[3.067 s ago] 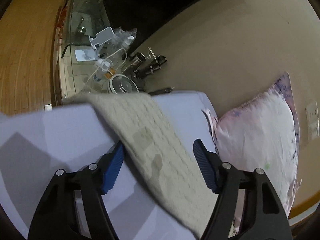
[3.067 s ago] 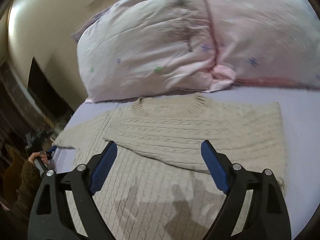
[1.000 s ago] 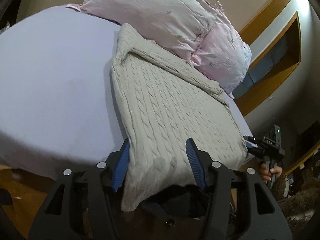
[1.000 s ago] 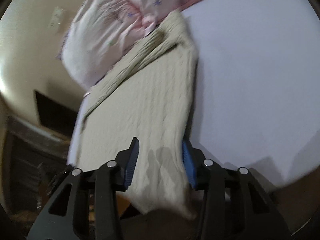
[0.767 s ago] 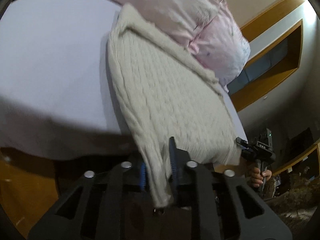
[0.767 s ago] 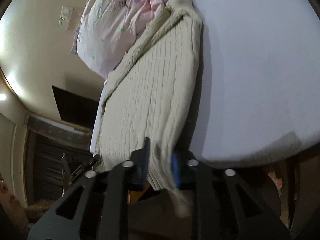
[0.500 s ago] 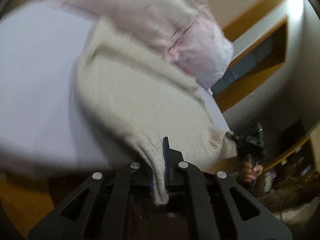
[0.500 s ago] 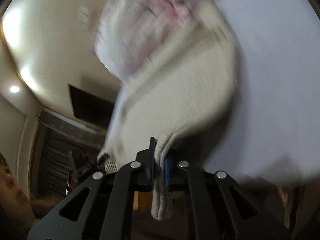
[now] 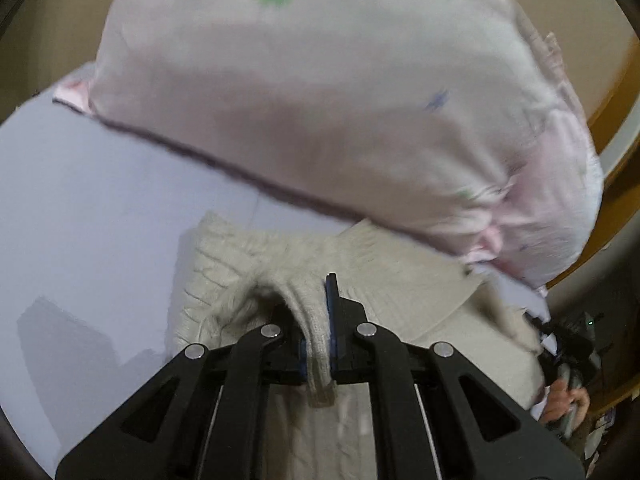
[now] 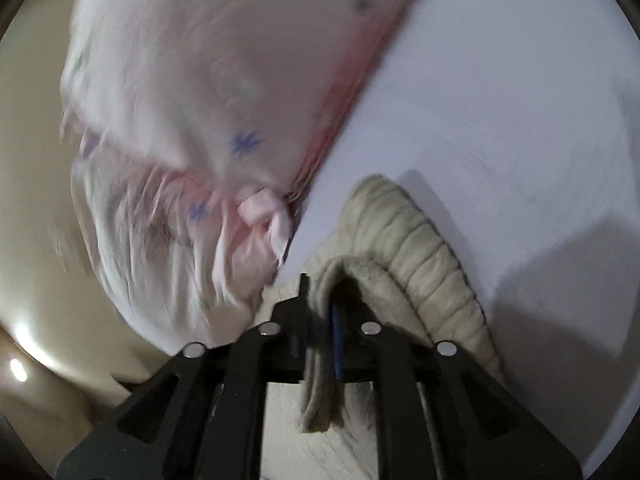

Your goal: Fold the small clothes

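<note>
On the lavender bedsheet point(image 9: 100, 216) beside the pink pillow point(image 9: 320, 100), left gripper point(image 9: 318, 344) and right gripper point(image 10: 320, 340) each pinch the cream cable-knit sweater point(image 9: 248, 264) hem — seemingly carrying it toward the collar for a halving fold.

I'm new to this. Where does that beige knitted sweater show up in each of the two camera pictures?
Left wrist view: the sweater fills the lower middle, its edge pinched in the left gripper.
Right wrist view: the sweater bunches at lower centre-right, clamped in the right gripper.
Shared landmark: the pink pillow lies just beyond it.
</note>
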